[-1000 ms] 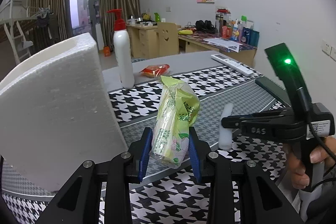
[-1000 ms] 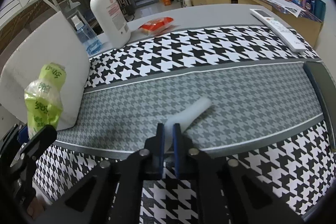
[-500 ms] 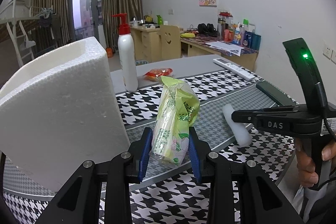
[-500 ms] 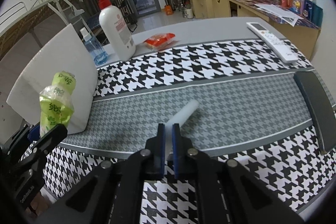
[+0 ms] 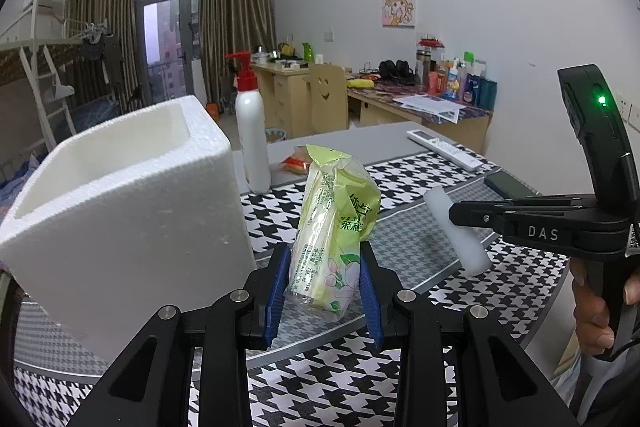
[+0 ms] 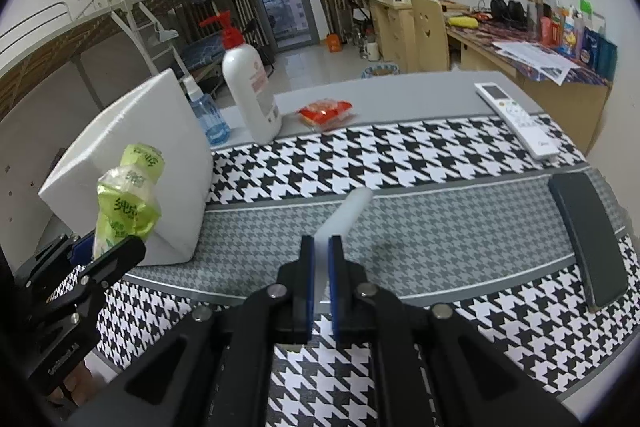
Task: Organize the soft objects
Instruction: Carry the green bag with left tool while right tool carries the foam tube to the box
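Beside foam box (image 5: 132,211): left tongs (image 5: 324,291) clamp tissue pack (image 5: 334,223); right tongs (image 6: 321,283) clamp foam stick (image 6: 344,213) above table (image 6: 440,219).

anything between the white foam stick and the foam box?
Only bare houndstooth cloth between foam stick and foam box, clearest in the right wrist view; the tissue pack sits nearer the camera.

Foam box (image 6: 132,163) left on table (image 6: 440,227); pump bottle (image 6: 250,91) behind; remote (image 6: 516,119) far right.

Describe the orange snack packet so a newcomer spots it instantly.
Find the white foam box on the table's left. Beside it stands a red-capped pump bottle, and just right of that lies the snack packet: flat, crinkly, the only orange-red thing on the plain grey strip.
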`<state>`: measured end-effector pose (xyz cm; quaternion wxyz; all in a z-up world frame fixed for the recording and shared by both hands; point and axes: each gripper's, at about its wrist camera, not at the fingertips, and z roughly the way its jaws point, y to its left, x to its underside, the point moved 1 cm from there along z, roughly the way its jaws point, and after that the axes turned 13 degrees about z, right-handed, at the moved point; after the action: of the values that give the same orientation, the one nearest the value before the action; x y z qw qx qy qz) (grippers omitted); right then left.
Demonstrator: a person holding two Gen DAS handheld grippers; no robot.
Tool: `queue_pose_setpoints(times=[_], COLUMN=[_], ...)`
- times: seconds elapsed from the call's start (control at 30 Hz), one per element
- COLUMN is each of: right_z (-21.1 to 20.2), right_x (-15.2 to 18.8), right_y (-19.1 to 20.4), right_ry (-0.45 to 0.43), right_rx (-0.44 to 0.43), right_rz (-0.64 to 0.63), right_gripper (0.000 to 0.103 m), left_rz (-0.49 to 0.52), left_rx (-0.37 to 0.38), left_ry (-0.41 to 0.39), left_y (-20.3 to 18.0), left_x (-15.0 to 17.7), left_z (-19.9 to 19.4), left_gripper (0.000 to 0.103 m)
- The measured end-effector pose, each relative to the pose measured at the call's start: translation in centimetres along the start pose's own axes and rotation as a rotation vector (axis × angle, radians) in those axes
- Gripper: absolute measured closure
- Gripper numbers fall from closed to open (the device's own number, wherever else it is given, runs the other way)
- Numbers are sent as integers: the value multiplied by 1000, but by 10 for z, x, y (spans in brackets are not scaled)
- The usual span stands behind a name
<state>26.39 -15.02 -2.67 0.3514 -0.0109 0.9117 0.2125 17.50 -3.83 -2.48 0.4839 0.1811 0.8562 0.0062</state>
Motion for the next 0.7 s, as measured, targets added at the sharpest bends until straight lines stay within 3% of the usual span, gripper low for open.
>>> queue_pose_setpoints(times=[0.7], right_z=[-39], right_x=[-3], right_y=[33], right_ry=[-110], right_rx=[-54], right_rz=[-106], right_gripper=[94], left_rz=[-5], left_rx=[-36], left_ry=[-98], left_y=[8], left_x=[-16], left_z=[-47], left_gripper=[68])
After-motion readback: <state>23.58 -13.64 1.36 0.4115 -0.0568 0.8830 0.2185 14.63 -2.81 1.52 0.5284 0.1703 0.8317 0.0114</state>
